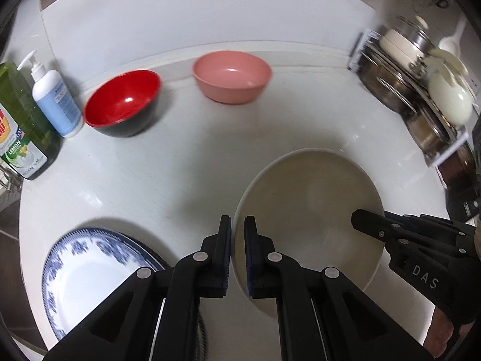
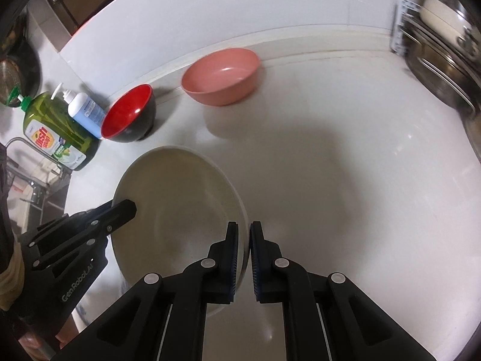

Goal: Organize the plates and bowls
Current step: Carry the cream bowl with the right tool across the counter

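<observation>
Cream plate (image 1: 309,210): gripped on opposite rims, apparently lifted off the tabletop (image 1: 180,165); two-sided hold keeps it level.
Left claw (image 1: 237,258): pinching its left rim.
Right claw (image 2: 244,258): pinching its right rim.
Blue-patterned plate (image 1: 90,273): just left, likely stacking target.
Bowls: red bowl (image 1: 123,102) and pink bowl (image 1: 231,76) wait near the wall.

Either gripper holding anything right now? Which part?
Both are shut on the beige plate: the left gripper pinches its left rim, the right gripper its right rim. The blue-patterned plate and both bowls are untouched.
</observation>
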Tool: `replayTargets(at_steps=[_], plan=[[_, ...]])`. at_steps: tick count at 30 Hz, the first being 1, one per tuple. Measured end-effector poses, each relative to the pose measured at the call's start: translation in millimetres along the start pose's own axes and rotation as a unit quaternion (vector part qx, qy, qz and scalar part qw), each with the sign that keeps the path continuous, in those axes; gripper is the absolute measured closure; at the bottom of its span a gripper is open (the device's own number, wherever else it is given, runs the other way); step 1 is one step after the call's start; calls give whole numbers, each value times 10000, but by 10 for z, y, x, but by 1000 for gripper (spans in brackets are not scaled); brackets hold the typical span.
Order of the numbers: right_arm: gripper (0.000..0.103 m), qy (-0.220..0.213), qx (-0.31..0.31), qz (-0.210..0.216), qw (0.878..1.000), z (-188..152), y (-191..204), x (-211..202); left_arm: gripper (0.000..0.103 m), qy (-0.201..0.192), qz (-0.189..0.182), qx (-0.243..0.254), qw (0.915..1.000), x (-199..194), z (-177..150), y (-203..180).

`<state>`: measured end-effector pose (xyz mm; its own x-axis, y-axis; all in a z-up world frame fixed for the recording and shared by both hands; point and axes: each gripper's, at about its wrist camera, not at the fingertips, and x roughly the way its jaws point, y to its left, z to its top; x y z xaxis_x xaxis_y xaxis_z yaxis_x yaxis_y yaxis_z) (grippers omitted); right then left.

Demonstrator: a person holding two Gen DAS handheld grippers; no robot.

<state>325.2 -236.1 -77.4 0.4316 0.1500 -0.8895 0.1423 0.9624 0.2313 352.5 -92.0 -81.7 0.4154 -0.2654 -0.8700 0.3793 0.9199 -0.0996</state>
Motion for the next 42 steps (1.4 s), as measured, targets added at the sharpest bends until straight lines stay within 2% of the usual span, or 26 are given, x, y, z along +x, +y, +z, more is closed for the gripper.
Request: replayTargets(at_steps=[15,22,34,39,40,41,42], plan=[[93,253,408,-280,9985,-520,-555,-220,93,444,-292,287,9982,119,-304,-602],[93,350,561,-351,9972,-605,-794,-202,93,566,-310,287,9975,211,-328,-767],[93,454,521,-321,9971,-623,-930,-78,90,703,-283,160,9970,314,-366,-814],[92,457,453,-261,9976,-630,-952,-56,85,692,-279,156,9971,324,-366,-811],[92,444,436,-260,9977,-630,-950,-55,78,665,-269,174,9973,321,-363,-815],[92,428,404,-272,9979,-629,-947,-54,68,627,-229,196,9976,316,-359,-815],[92,430,382,-273,9980,-629,-943,-53,63,574,-164,204,9980,308,-353,-811]])
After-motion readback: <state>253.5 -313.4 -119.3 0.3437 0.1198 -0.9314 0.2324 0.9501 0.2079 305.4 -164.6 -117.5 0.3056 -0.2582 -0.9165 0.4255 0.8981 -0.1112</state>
